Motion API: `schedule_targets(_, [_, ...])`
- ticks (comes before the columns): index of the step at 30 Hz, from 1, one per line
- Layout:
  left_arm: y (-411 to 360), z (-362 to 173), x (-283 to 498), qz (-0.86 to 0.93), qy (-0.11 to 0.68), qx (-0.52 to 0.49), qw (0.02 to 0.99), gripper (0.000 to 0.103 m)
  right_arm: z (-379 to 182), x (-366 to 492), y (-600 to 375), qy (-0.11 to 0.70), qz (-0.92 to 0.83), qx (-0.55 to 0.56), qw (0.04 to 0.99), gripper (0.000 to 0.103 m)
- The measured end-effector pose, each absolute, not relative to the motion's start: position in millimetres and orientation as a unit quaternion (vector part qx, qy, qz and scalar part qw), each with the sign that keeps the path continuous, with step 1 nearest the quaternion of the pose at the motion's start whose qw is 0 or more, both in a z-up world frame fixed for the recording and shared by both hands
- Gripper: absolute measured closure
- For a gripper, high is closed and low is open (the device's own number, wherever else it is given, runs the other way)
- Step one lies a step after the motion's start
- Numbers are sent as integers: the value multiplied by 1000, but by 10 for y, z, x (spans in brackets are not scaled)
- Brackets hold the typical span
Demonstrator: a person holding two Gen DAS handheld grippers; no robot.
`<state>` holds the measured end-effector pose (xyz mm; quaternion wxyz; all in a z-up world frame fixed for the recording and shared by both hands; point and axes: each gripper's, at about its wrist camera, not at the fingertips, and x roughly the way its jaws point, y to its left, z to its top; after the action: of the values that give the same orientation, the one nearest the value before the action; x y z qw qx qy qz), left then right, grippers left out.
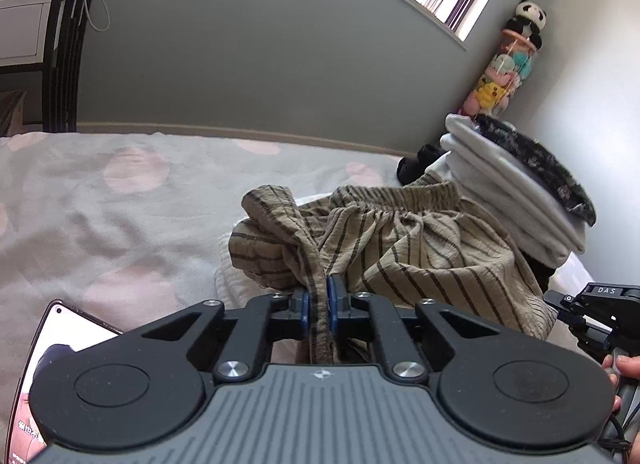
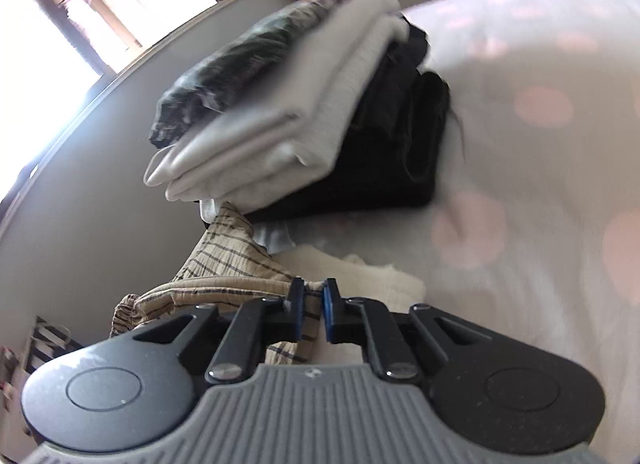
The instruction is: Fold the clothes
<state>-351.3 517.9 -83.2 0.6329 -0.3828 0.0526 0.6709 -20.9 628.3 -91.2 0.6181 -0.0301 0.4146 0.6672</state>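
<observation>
A tan shorts garment with dark stripes lies bunched on the bed, its elastic waistband toward the far side. My left gripper is shut on a fold of its fabric. My right gripper is rolled sideways with its jaws nearly closed on an edge of the same striped shorts. The right gripper also shows in the left wrist view at the right edge, beside the garment. A cream cloth lies under the shorts.
A stack of folded clothes, white, black and dark patterned, stands right behind the shorts; it also shows in the right wrist view. The bed has a grey cover with pink dots. A phone lies at lower left. A toy-filled tube stands in the corner.
</observation>
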Motion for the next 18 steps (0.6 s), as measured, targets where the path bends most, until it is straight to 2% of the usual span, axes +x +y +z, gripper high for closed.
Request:
schedule_targets(2, [5144, -799, -3510, 667, 44, -381, 639, 95, -762, -254, 6295, 386, 679, -35, 623, 97])
schedule_targets(7, [5152, -812, -3457, 655, 56, -387, 646, 95, -552, -326, 6384, 331, 686, -68, 644, 97])
schedule_targets(13, [5208, -892, -3414, 659, 90, -389, 638, 94, -830, -390, 6533, 339, 652, -131, 666, 97])
schedule_targets(15, [5191, -882, -3405, 663, 94, -380, 638, 88, -897, -405, 6531, 345, 646, -140, 667, 95])
schedule_targets(16, [5174, -873, -3410, 666, 92, -378, 636, 88, -893, -410, 6508, 341, 644, -140, 670, 88])
schedule_targets(18, [5136, -838, -3424, 670, 86, -374, 636, 84, -817, -404, 6407, 327, 650, -136, 673, 84])
